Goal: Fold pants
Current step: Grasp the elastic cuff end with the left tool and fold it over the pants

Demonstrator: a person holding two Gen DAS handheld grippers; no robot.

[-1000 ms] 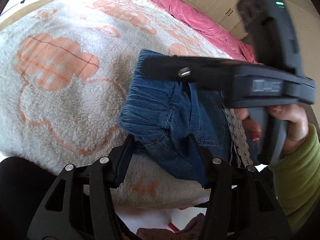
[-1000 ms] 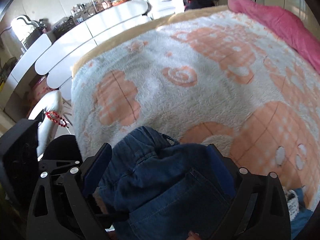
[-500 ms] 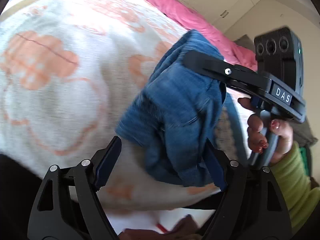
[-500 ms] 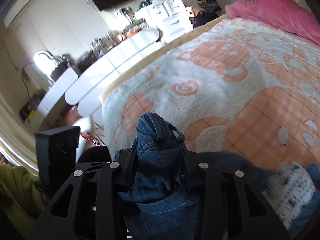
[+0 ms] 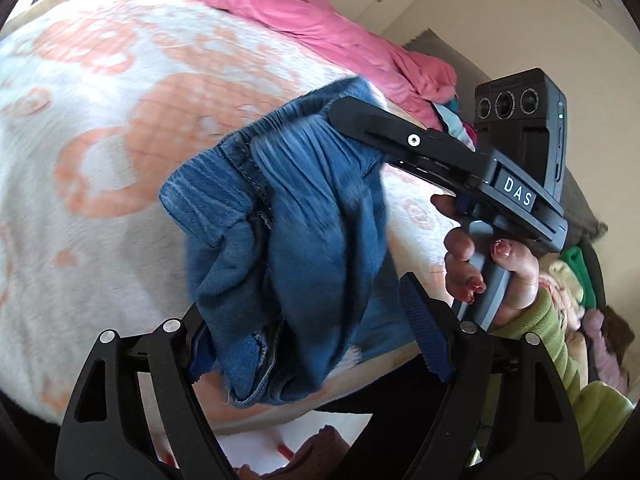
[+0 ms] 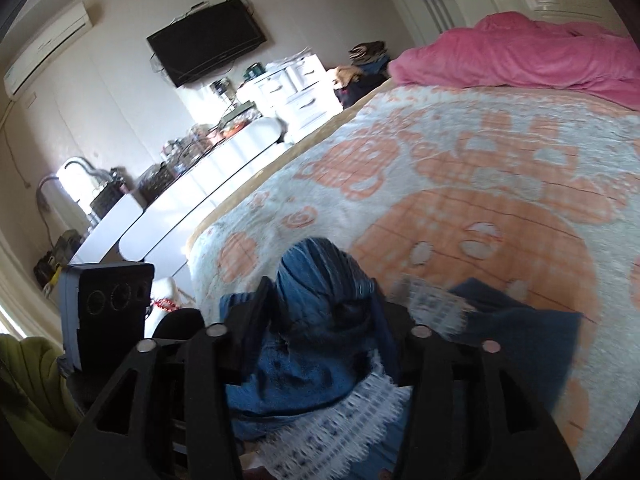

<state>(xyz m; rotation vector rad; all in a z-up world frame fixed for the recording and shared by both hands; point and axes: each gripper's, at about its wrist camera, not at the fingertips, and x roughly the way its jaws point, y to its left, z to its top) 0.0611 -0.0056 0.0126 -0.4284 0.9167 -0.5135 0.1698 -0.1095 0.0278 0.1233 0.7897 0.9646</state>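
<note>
The pants (image 5: 296, 240) have been lifted off the bed (image 5: 100, 128) since a second ago, when they lay flat on the blanket between the open jaws. Now they are held up in the air, bunched and hanging in a lump over the near edge of the bed. The right gripper (image 5: 344, 110) has been shut tight on the stretchy waistband, and the cloth is squeezed between its jaws. The jaws of the left gripper (image 5: 308, 320) are apart, and the lower part of the pants is hung between them without being pinched. So the fold looks to have been started again, or the pants are being shaken out to be laid flat. A strip of white lace (image 6: 348, 412) is seen under the denim in the right wrist view. It cannot be told if it is part of the pants or another piece of clothing. The legs are hidden in the bunch, and the moving cloth is blurred, so its folds are hard to make out.
</note>
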